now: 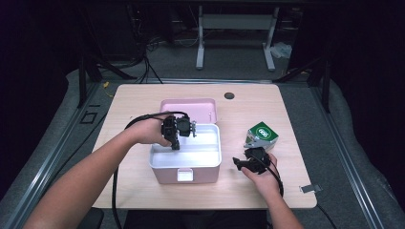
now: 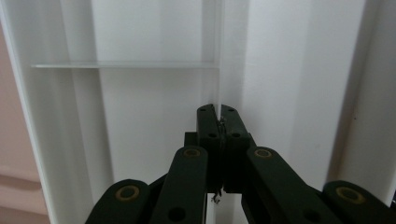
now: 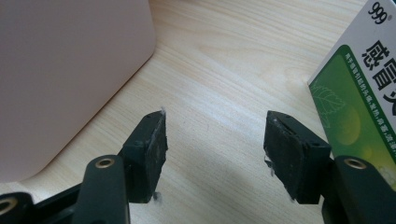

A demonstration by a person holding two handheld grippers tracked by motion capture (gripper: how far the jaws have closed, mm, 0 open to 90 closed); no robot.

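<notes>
Inside the pink box (image 1: 185, 174), left claw (image 2: 218, 122) pinches its white divider (image 2: 218, 88); right claw (image 3: 215, 149) gapes beside green carton (image 3: 359, 102).

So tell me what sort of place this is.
Probably a lab or recording workspace: a small wooden table between dark curtains, loose cables on the floor behind it, and a metal desk frame beyond.
</notes>
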